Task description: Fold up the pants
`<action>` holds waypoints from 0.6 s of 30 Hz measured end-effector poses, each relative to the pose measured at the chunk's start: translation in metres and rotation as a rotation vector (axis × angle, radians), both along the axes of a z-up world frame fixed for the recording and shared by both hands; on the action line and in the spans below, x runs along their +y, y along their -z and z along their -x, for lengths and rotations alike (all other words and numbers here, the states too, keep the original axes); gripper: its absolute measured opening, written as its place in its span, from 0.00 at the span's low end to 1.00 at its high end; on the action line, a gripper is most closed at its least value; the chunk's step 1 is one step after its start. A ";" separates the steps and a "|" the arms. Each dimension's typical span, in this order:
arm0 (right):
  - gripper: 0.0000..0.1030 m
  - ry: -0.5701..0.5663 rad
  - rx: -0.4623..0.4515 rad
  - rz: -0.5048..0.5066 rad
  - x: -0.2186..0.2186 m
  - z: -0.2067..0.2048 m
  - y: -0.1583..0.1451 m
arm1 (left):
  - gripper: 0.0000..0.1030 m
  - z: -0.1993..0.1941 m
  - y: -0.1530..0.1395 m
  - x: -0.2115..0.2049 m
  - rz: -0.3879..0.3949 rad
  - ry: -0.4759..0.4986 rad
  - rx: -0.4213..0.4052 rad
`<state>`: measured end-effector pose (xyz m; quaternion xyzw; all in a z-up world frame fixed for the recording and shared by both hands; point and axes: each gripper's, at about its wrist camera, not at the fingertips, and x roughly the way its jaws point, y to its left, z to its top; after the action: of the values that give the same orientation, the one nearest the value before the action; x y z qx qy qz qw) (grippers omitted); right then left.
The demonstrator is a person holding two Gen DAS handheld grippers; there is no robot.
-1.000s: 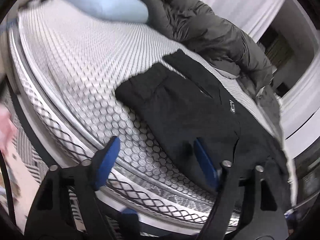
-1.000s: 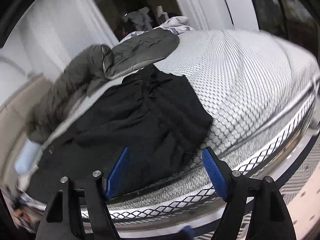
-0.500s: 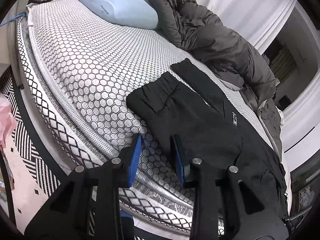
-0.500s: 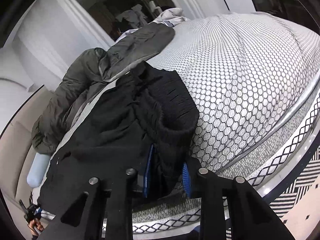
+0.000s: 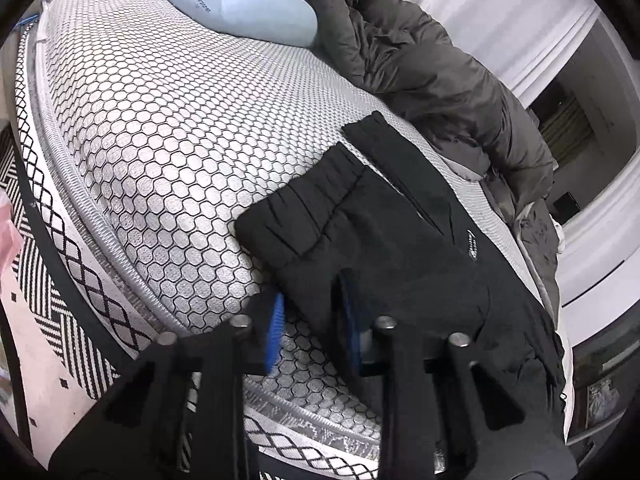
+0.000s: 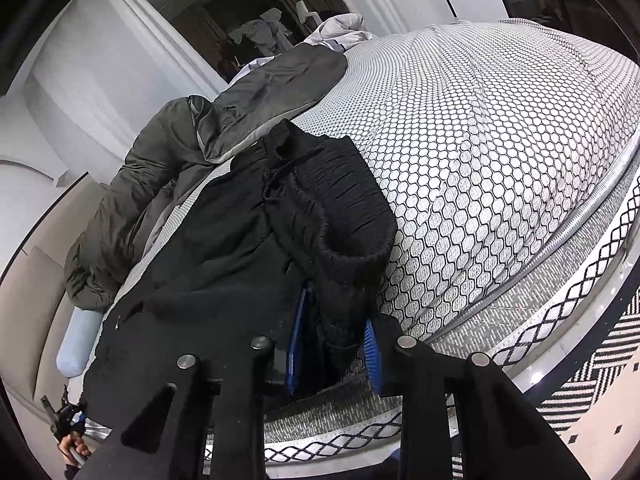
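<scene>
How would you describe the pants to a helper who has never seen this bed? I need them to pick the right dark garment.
Start at the mattress with its black honeycomb print. A grey puffy coat is heaped along its far side beside a pale blue pillow. The pants lie flat nearer the edge: black, matte, with ribbed cuffs and a small white logo.

Left wrist view: sits low at the bed's (image 5: 168, 128) near edge, faces across it and toward the pillow (image 5: 248, 4), tilted down; close on the pants' (image 5: 392, 248) cuff end. Right wrist view: same near edge, further along, faces the opposite way down the bed (image 6: 500, 140), close on the waistband. Both share the pants (image 6: 224, 248), dark jacket (image 5: 432, 72) and mattress.
</scene>
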<state>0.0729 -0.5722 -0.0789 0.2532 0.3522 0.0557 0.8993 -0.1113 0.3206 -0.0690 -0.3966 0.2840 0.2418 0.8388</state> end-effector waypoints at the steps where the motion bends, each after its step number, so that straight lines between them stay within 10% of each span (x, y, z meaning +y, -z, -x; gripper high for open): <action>1: 0.26 -0.002 0.007 0.000 -0.001 0.000 0.002 | 0.05 0.000 -0.002 -0.002 -0.003 0.007 -0.021; 18: 0.11 0.006 -0.322 -0.015 0.028 -0.012 -0.101 | 0.00 -0.066 -0.098 0.006 -0.132 0.064 -0.151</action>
<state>0.0845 -0.5444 0.0220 0.2490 0.2025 0.0955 0.9423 -0.0454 0.3269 0.0289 -0.3483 0.2157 0.2024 0.8895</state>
